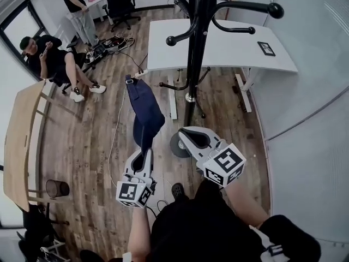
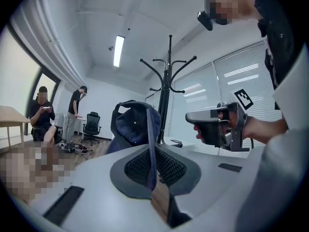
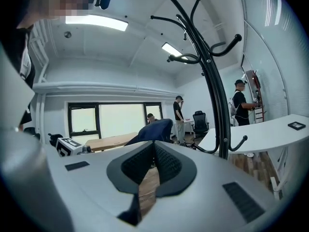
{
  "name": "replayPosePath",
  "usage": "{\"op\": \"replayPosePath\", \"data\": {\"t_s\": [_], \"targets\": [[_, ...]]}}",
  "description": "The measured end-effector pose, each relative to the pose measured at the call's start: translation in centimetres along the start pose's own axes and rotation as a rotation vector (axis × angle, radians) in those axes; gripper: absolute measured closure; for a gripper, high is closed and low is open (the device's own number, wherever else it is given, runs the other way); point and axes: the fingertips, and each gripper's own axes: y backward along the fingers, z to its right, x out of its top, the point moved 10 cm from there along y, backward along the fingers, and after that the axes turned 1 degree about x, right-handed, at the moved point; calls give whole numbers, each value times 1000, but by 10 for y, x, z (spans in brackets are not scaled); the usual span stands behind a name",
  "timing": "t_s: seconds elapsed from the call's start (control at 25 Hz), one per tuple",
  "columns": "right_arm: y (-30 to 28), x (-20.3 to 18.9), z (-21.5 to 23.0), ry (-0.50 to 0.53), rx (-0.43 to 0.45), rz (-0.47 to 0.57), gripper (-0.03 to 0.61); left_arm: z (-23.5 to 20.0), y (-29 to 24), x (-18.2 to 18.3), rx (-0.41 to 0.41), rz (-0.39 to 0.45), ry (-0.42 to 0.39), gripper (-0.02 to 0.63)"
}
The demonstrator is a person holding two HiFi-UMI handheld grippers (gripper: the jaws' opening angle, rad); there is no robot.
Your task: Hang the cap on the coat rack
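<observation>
A navy cap [image 1: 145, 112] hangs out in front of my left gripper [image 1: 146, 152], whose jaws are shut on its brim. In the left gripper view the cap [image 2: 131, 124] fills the space just past the jaws [image 2: 149, 161], with a fold of fabric pinched between the pads. The black coat rack [image 1: 196, 53] stands just right of the cap, its curved hooks spreading overhead [image 2: 166, 74]. My right gripper [image 1: 189, 135] sits beside the rack pole with its jaws shut and nothing in them [image 3: 153, 150]. From that view the cap [image 3: 155, 129] is left of the rack [image 3: 215, 95].
A white desk [image 1: 234, 51] stands behind the rack, whose round base [image 1: 178, 145] is on the wooden floor. A wooden table [image 1: 22, 130] and a waste bin [image 1: 56, 188] are on the left. A seated person [image 1: 52, 59], a standing person [image 1: 76, 4] and an office chair [image 1: 119, 1] are farther back.
</observation>
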Motion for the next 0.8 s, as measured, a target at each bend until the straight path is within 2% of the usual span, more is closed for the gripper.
{"op": "replayPosePath", "data": {"t_s": [0.24, 0.44, 0.8], "targets": [[6, -8, -17, -17, -90, -16, 546, -16, -5, -12, -82, -41, 4, 584], [16, -11, -14, -40, -170, -33, 546, -23, -15, -22, -138, -88, 13, 584], [18, -12, -13, -50, -226, -63, 546, -30, -23, -33, -195, -155, -19, 584]]}}
